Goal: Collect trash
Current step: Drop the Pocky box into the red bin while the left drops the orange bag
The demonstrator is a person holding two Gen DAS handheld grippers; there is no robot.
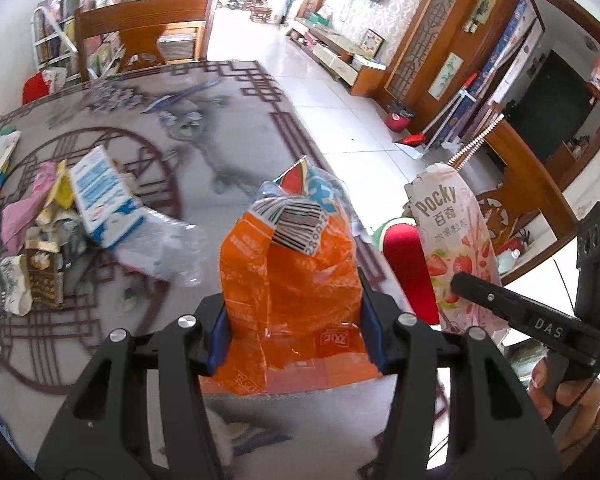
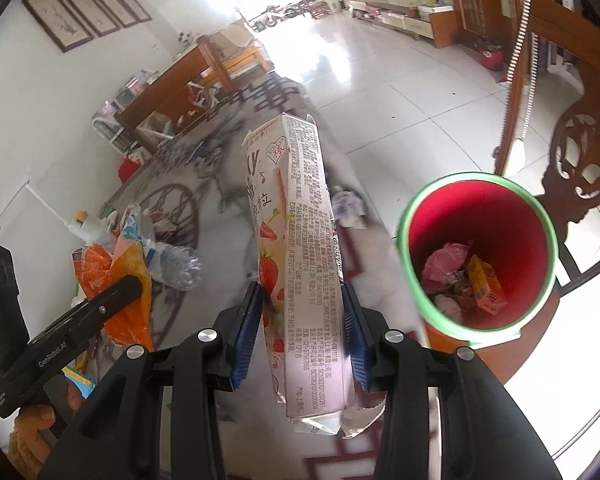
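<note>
Bright daylight, floor glare, fisheye-warped edges

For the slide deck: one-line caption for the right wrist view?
Right gripper clamps a pink Pocky box beside the red bin, already holding trash; left gripper holds an orange wrapper.

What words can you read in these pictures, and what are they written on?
"Pocky" and "百奇": on the pink strawberry box held in the right gripper.
"DAS": on the right gripper's black body, seen from the left wrist.
Barcode digits on the orange bag in the left gripper: too blurred.
Small print on the box's back: too small to read.
</note>
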